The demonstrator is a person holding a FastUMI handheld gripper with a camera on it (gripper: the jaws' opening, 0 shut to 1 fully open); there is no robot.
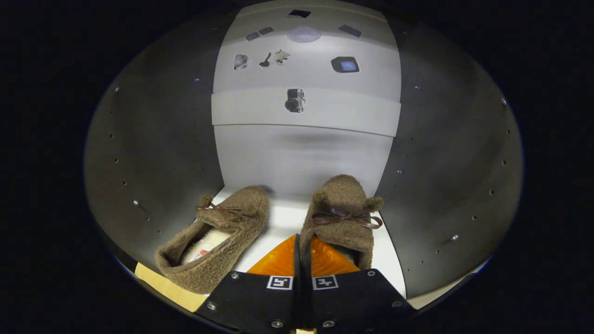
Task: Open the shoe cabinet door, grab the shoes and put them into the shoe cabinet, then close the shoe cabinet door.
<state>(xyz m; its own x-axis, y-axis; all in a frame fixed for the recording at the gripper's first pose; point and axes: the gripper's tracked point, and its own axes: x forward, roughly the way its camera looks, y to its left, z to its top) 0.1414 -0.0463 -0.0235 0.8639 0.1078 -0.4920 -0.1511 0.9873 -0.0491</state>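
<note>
Shoe cabinet (153, 153), one: I count two dark side walls with rows of small holes rising either side of the tongs, a pale back panel (301, 157) far beyond them, and a white shelf floor (285, 215) just ahead.

Upper shelf edge (306, 113), one: a pale band across the back panel, well above and beyond the tongs.

Shoes, two: brown fuzzy slippers, each with a dark ribbon bow. I see the left shoe (218, 241) lying ahead and left of the tongs on the shelf floor, toe angled inward toward the back, heel opening nearest me with a light lining showing. The right shoe (343, 218) points straight back; its heel end meets the tong tips.

Tongs (301, 253), one pair: fingers pressed together with only a thin dark line between them; I cannot tell whether the right shoe's rim is pinched there.

Small printed pictures (294, 99) on the back panel, about nine, too small to identify.

Light wood edge (171, 290), one strip, below the left shoe.
</note>
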